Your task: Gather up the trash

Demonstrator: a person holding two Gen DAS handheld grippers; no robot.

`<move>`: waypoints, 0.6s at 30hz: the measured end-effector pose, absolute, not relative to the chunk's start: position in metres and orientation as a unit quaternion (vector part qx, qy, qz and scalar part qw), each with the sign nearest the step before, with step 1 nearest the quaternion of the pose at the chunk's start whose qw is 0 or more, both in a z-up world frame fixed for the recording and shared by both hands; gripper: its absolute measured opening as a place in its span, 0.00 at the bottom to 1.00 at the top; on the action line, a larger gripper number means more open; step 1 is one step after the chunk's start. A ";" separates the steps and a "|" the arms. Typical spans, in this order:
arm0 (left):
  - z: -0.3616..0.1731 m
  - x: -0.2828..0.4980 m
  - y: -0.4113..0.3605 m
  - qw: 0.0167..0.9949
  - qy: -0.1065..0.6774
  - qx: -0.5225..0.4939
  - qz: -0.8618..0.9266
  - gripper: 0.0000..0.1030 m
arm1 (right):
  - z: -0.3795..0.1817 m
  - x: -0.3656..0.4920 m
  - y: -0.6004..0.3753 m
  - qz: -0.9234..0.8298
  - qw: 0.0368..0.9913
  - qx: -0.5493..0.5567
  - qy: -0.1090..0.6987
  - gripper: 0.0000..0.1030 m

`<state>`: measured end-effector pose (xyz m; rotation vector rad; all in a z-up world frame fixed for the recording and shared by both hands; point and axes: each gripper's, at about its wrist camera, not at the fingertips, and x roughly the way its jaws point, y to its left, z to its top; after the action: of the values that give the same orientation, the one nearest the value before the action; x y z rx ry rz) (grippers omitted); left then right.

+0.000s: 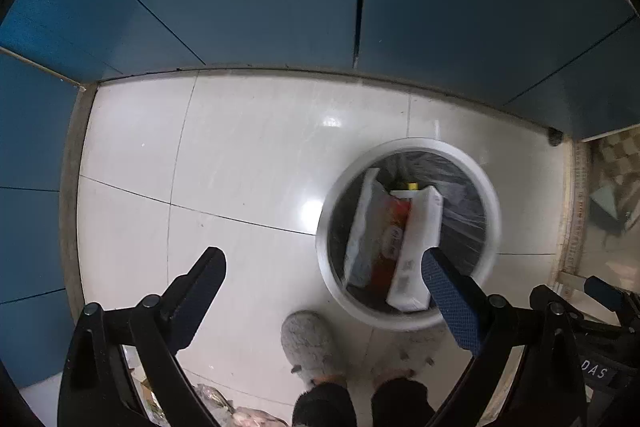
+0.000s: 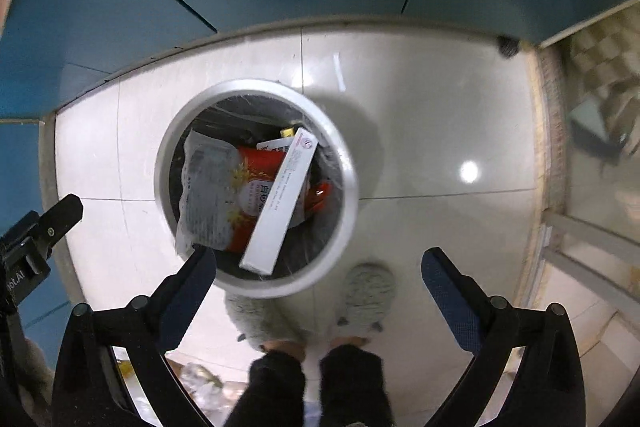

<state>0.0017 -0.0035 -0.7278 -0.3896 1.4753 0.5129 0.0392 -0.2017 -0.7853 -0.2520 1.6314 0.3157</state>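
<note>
At the centre of the right wrist view, we are looking down into one white bin (image 2: 256, 187) holding a long white box (image 2: 280, 203), one red packet (image 2: 252, 195) and one clear bag (image 2: 204, 195). Both our left gripper (image 1: 320, 291) and right gripper (image 2: 316, 287) are hanging spread and empty. The box is leaning high and may tip out if nudged.

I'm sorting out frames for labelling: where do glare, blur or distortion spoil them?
Left wrist view: bin rim motion-smeared, glare patches on floor tiles, wall lines bowed by fisheye. Right wrist view: bin rim slightly soft, white box print readable, one bright glare spot.
</note>
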 end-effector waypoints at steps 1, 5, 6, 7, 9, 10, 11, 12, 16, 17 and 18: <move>-0.718 0.000 -0.004 0.695 0.659 -0.173 0.230 0.97 | -0.772 0.037 -0.205 0.142 0.672 -0.116 0.718 1.00; -0.659 -0.012 -0.014 0.704 0.650 -0.179 0.223 0.97 | -0.717 0.025 -0.218 0.147 0.686 -0.119 0.703 1.00; -0.647 -0.013 -0.018 0.706 0.648 -0.180 0.221 0.97 | -0.707 0.021 -0.221 0.148 0.688 -0.119 0.700 1.00; -0.627 -0.017 -0.021 0.710 0.644 -0.182 0.217 0.97 | -0.688 0.016 -0.224 0.149 0.690 -0.120 0.698 1.00; -0.593 -0.021 -0.028 0.716 0.640 -0.183 0.210 0.97 | -0.646 0.008 -0.232 0.152 0.695 -0.113 0.693 1.00; -0.570 -0.024 -0.032 0.721 0.635 -0.186 0.205 0.97 | -0.625 0.005 -0.235 0.155 0.699 -0.112 0.690 1.00; -0.548 -0.028 -0.036 0.726 0.630 -0.187 0.201 0.97 | -0.605 0.001 -0.236 0.156 0.702 -0.112 0.686 1.00; -0.531 -0.030 -0.040 0.730 0.626 -0.185 0.199 0.97 | -0.577 -0.003 -0.239 0.158 0.708 -0.111 0.680 1.00; -0.450 -0.044 -0.055 0.747 0.610 -0.190 0.186 0.97 | -0.471 -0.020 -0.252 0.175 0.727 -0.099 0.657 1.00; -0.424 -0.050 -0.058 0.751 0.605 -0.194 0.180 0.97 | -0.451 -0.024 -0.253 0.179 0.730 -0.096 0.653 1.00; -0.407 -0.053 -0.060 0.754 0.602 -0.198 0.173 0.97 | -0.424 -0.029 -0.256 0.185 0.734 -0.092 0.647 1.00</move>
<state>-0.0532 -0.0603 -0.4071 -0.4321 1.3127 0.3776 -0.0289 -0.2562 -0.4238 -0.2027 1.4237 0.4068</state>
